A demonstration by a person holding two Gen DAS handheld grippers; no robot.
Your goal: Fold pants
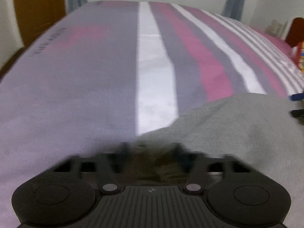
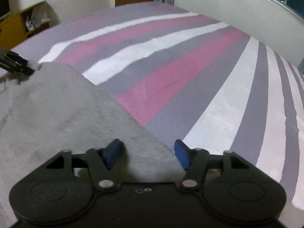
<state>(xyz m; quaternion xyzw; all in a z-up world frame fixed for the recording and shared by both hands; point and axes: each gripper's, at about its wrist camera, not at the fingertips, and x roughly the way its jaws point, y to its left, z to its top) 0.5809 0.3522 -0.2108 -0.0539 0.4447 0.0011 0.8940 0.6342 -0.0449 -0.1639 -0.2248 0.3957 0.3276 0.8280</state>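
1. A bed sheet [image 2: 171,79] striped in pink, grey and white covers the bed; nothing lies on its far half.
2. The grey pants [image 2: 62,114] lie on the near part of the sheet, 1 edge running diagonally across the stripes.
3. A yellow shelf unit [image 2: 22,26] stands by the wall and holds pale items too blurred to name.
4. The right gripper [image 2: 147,154] stands wide, its blue pads [image 2: 181,154] either side of the pants' edge, not pressing.
5. The left gripper [image 1: 151,148] is blurred at the pants' corner; whether it grips, I cannot tell.
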